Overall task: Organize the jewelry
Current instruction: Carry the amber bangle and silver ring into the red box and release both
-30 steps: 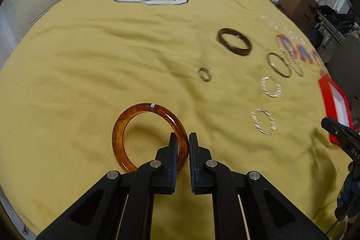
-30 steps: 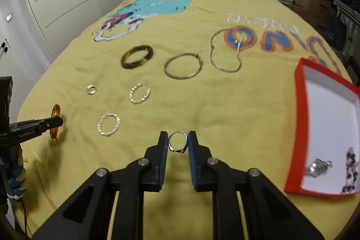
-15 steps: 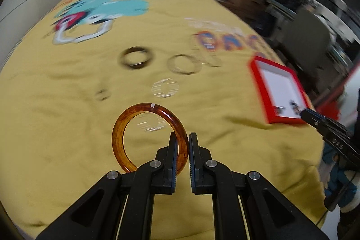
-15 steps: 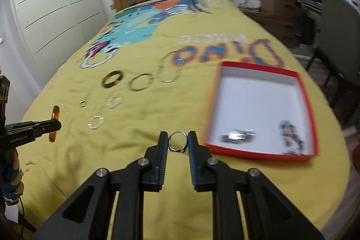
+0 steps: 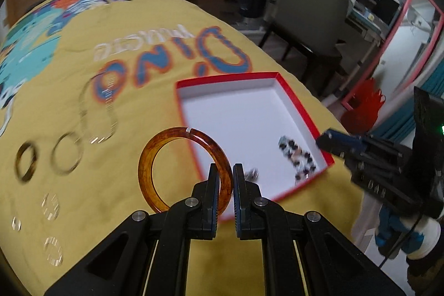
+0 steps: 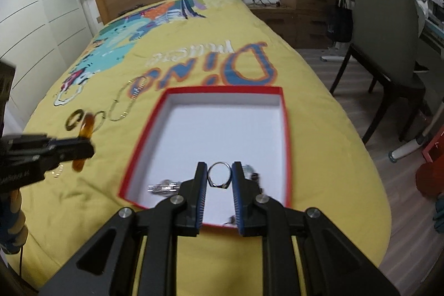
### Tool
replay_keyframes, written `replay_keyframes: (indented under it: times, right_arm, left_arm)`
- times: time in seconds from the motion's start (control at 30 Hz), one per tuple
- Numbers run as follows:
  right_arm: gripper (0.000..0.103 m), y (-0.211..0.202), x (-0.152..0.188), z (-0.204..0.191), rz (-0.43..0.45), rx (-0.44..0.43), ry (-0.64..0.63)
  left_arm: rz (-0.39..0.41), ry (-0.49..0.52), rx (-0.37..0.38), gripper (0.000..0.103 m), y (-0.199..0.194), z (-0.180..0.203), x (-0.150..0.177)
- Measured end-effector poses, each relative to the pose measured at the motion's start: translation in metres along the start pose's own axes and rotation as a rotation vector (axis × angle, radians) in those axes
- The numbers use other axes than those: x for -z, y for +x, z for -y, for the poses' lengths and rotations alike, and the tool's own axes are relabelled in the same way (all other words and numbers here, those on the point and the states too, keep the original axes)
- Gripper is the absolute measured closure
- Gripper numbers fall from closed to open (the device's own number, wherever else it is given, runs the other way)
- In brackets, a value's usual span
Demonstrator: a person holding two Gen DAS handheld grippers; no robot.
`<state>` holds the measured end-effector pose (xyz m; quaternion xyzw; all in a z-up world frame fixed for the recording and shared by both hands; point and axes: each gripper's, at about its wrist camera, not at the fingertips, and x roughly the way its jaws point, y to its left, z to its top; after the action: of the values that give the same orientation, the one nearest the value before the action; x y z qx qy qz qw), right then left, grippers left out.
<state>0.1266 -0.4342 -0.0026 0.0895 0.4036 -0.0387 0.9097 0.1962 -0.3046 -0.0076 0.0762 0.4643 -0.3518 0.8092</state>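
My left gripper (image 5: 223, 175) is shut on an amber bangle (image 5: 155, 157) and holds it in the air beside the left wall of the red box (image 5: 294, 99). My right gripper (image 6: 219, 176) is shut on a silver ring (image 6: 219, 179) and holds it above the near end of the red box (image 6: 285, 129). The box has a white inside and holds a beaded piece (image 5: 298, 160) and a silver piece (image 6: 163, 186). The left gripper with the bangle also shows at the left of the right wrist view (image 6: 83, 149).
On the yellow bedspread (image 5: 116, 27) lie a dark bangle (image 5: 26, 164), a thin hoop (image 5: 66, 154), a chain necklace (image 5: 97, 113) and several small silver rings (image 5: 51, 205). A grey chair (image 6: 385, 35) stands right of the bed.
Both grippers have swung right toward the red box with their pieces still held. The box now lies right under the right gripper and beside the left one.
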Motion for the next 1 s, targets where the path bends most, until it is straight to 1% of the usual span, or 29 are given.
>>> replay_keyframes:
  times: [0.03,0.1,0.23,0.33,0.37,0.43,0.53,0.57,0.63,0.73,0.8,0.87,0.9,0.93,1.0]
  right_arm:
    - [0.086,0.014,0.000,0.010,-0.018,-0.007,0.005]
    - [0.086,0.020,-0.001,0.014,-0.026,-0.010,0.004]
    - [0.086,0.054,-0.009,0.025,-0.063,-0.026,-0.032]
    - [0.086,0.067,-0.012,0.029,-0.079,-0.017,-0.047]
    - [0.086,0.077,-0.014,0.032,-0.097,-0.013,-0.062]
    - [0.086,0.081,-0.015,0.032,-0.104,-0.010,-0.072]
    - [0.086,0.089,-0.014,0.032,-0.119,-0.009,-0.109]
    - [0.086,0.092,-0.015,0.029,-0.130,-0.012,-0.141]
    - [0.085,0.095,-0.014,0.027,-0.140,-0.012,-0.154]
    - [0.085,0.095,-0.012,0.025,-0.142,0.004,-0.189]
    - [0.084,0.094,-0.011,0.025,-0.143,0.003,-0.193]
    - [0.075,0.091,-0.012,0.023,-0.141,0.009,-0.204]
    - [0.070,0.088,-0.012,0.023,-0.136,0.018,-0.206]
    - [0.070,0.084,-0.013,0.024,-0.130,0.019,-0.200]
    - [0.070,0.072,-0.015,0.027,-0.112,0.020,-0.179]
  left_arm:
    - [-0.010,0.007,0.004,0.094,0.010,0.003,-0.006]
    - [-0.031,0.016,0.012,0.094,0.029,0.008,-0.016]
    - [-0.075,0.035,0.016,0.094,0.064,0.016,-0.024]
    - [-0.099,0.060,0.009,0.094,0.083,0.021,-0.026]
    - [-0.105,0.067,0.005,0.093,0.087,0.021,-0.024]
    - [-0.124,0.083,-0.008,0.092,0.097,0.021,-0.023]
    - [-0.151,0.099,-0.026,0.091,0.113,0.019,-0.018]
    - [-0.168,0.099,-0.024,0.091,0.118,0.019,-0.016]
    - [-0.159,0.099,-0.024,0.087,0.118,0.019,-0.013]
    - [-0.161,0.080,0.004,0.086,0.116,0.015,-0.013]
    - [-0.164,0.086,0.006,0.086,0.113,0.015,-0.012]
    - [-0.155,0.094,-0.015,0.080,0.108,0.016,-0.013]
    - [-0.146,0.093,-0.023,0.072,0.105,0.015,-0.013]
    - [-0.134,0.087,-0.026,0.071,0.099,0.014,-0.013]
    - [-0.123,0.073,-0.022,0.071,0.092,0.013,-0.015]
